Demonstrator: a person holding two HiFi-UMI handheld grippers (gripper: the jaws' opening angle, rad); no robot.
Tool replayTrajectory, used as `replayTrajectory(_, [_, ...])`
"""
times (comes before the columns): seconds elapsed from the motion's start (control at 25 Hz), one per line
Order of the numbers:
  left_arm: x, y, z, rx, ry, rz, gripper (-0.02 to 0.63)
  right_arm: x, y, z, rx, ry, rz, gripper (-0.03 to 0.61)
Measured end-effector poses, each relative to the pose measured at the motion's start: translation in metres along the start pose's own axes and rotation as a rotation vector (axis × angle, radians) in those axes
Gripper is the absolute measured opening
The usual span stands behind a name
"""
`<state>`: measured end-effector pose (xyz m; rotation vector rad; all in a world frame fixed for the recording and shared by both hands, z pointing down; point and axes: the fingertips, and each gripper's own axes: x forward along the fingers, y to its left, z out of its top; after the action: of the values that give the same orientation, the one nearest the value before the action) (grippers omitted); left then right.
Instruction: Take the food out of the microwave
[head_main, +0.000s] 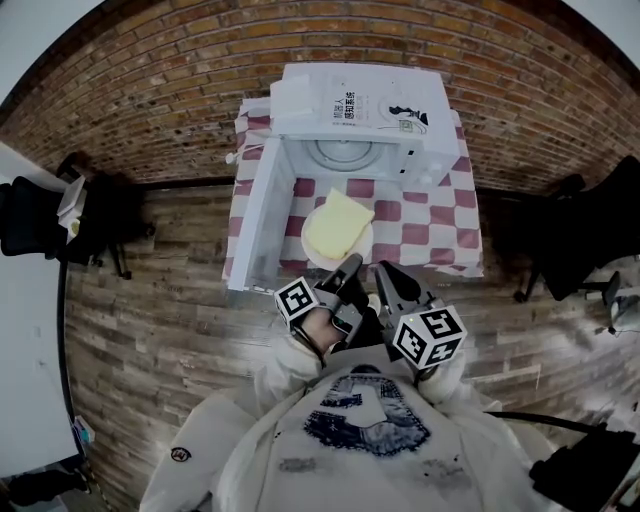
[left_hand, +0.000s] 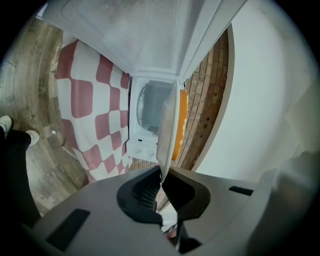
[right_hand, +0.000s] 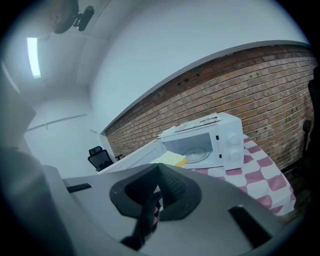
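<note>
The white microwave (head_main: 360, 120) stands on a red-checked tablecloth (head_main: 430, 225), its door (head_main: 258, 215) swung open to the left and its cavity showing only the glass turntable (right_hand: 195, 150). In front of the opening, above the cloth, hangs a white plate (head_main: 310, 250) carrying a flat yellow slice of food (head_main: 338, 222). My left gripper (head_main: 350, 268) is shut on the plate's near rim. In the left gripper view the plate (left_hand: 167, 130) runs edge-on out of the closed jaws, with the food (left_hand: 183, 125) on its right side. My right gripper (head_main: 385, 275) is shut beside it, holding nothing.
The small table stands against a brick wall (head_main: 150, 90) on a wooden plank floor (head_main: 160, 310). Black office chairs stand at the left (head_main: 30, 215) and right (head_main: 580, 250). The open door juts over the table's left front corner.
</note>
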<state>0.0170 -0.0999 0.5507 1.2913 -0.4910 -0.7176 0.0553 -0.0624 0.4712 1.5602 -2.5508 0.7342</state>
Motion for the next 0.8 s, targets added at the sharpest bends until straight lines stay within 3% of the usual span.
replayTrajectory(0.36, [-0.031, -0.012, -0.026, -0.009, -0.002, -0.017, 0.017, -0.024, 0.015, -0.014, -0.023, 0.006, -0.007, 0.014])
replayTrajectory(0.8, [-0.035, -0.025, -0.050, 0.004, -0.013, -0.026, 0.017, -0.036, 0.003, 0.000, -0.054, -0.030, 0.024, 0.014])
